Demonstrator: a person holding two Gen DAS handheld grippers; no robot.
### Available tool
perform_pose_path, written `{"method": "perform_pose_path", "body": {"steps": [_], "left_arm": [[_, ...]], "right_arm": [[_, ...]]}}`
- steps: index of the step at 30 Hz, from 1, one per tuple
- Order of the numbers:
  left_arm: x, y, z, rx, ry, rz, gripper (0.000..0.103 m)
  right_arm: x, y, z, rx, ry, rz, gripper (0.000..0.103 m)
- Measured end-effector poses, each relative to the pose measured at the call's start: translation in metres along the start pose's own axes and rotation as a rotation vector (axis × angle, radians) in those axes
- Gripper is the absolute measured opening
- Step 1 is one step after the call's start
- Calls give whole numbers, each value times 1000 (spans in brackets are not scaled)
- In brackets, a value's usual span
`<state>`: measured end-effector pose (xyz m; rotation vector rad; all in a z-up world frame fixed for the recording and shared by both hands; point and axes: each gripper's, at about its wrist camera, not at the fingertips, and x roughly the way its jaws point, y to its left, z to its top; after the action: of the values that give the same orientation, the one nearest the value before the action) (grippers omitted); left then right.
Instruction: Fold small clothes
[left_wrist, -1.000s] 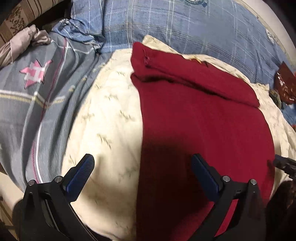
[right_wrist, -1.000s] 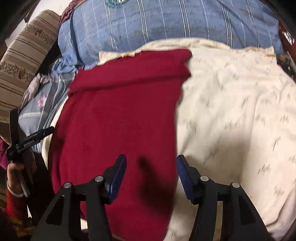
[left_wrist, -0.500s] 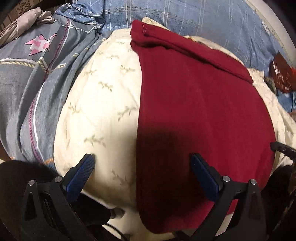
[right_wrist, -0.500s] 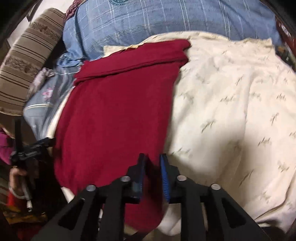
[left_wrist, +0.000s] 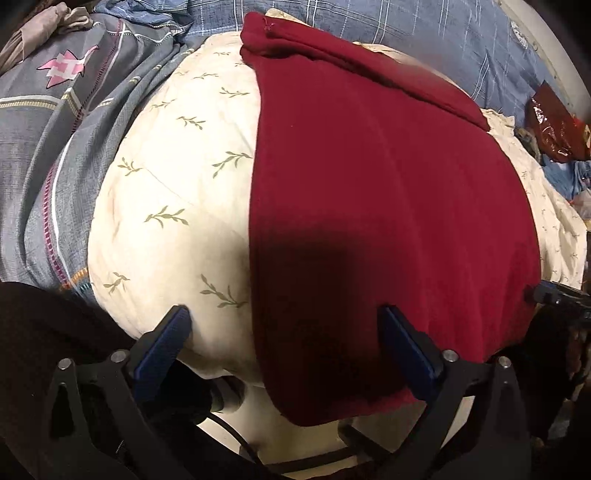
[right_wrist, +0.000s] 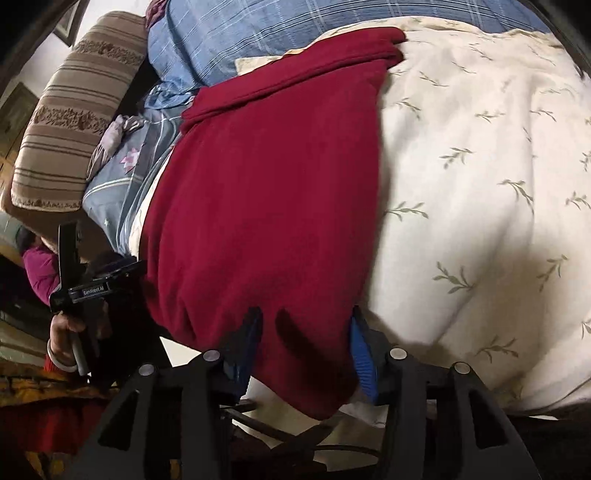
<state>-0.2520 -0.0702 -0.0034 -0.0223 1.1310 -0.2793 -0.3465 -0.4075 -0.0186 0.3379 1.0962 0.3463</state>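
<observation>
Lying flat on cream leaf-print quilt (left_wrist: 173, 177): dark red garment (left_wrist: 388, 206), long axis running from near edge of bed toward far blue plaid bedding (left_wrist: 424, 40). Far end folded over into a thick band, pointing at the plaid bedding; near end hangs slightly past quilt edge. Left long edge straight, parallel to the axis.

Right gripper (right_wrist: 306, 350): jaws part open, just been opening again after a squeeze. Near right corner of garment sits between the blue pads, cloth bunched with a dark crease by the left pad; cannot tell whether pads press on it or merely flank it.

Left gripper (left_wrist: 286, 347): jaws wide open, holding nothing. Straddles garment's near left edge, one finger (left_wrist: 166, 339) over quilt, the other over red cloth. Tips near the fabric; contact unclear.

Grey patterned blanket (left_wrist: 55, 122) with pink motif left of quilt. Striped brown cushion (right_wrist: 74, 110) beyond it, in right wrist view. Shiny dark red packet (left_wrist: 554, 129) at far right, on the plaid. Person's hand (right_wrist: 66, 332) gripping left gripper's handle, magenta sleeve behind.
</observation>
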Motion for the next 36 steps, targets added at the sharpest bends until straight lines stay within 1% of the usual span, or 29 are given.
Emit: {"method": "perform_pose_path", "body": {"steps": [1, 2, 3, 5, 6, 7, 8, 9, 10, 12, 13, 18, 21, 24, 28, 30, 32, 33, 35, 36], "left_arm": [[0, -1, 0, 4, -2, 1, 97], [0, -1, -2, 9, -5, 5, 95], [-2, -1, -4, 17, -9, 13, 91], [-4, -4, -4, 32, -19, 22, 73], [-7, -5, -4, 41, -25, 18, 48], [-10, -5, -3, 47, -26, 22, 26], [-12, -2, -2, 42, -20, 11, 20], [-12, 6, 1, 23, -2, -38, 10], [-13, 10, 3, 7, 11, -69, 8], [-17, 17, 9, -25, 22, -118, 4], [-20, 20, 11, -26, 21, -133, 4], [-41, 12, 29, -7, -27, -205, 4], [-57, 4, 48, 11, -84, -231, 4], [-64, 3, 64, 19, -123, -248, 4], [-60, 3, 92, 18, -176, -244, 4], [-54, 5, 107, -2, -190, -242, 4], [-51, 8, 124, -17, -218, -231, 4], [-51, 10, 134, -24, -236, -224, 4], [-47, 15, 161, -52, -275, -200, 4], [-45, 17, 170, -57, -284, -196, 4]], "right_arm": [[0, 1, 0, -13, 5, 8, 48], [1, 3, 0, -17, 4, 13, 43], [2, 3, 1, -18, 4, 17, 39], [3, 4, 3, -14, 1, 13, 14], [2, 4, 5, -11, -2, 17, 14], [0, 6, 7, -14, -10, 37, 12], [-3, 8, 9, -20, -20, 53, 10], [-6, 12, 11, -28, -37, 72, 9], [-11, 15, 15, -35, -56, 97, 9], [-18, 21, 22, -43, -88, 125, 8], [-21, 23, 24, -46, -100, 128, 4], [-40, 26, 46, -30, -196, 191, 4], [-44, 24, 60, -19, -230, 180, 4], [-47, 19, 71, -5, -256, 171, 4], [-50, 10, 97, 14, -300, 130, 4], [-50, 8, 109, 30, -320, 129, 4], [-49, 5, 128, 37, -360, 123, 4], [-48, 3, 134, 42, -374, 118, 4], [-44, -2, 157, 61, -408, 97, 4], [-42, -6, 167, 75, -423, 89, 4]]}}
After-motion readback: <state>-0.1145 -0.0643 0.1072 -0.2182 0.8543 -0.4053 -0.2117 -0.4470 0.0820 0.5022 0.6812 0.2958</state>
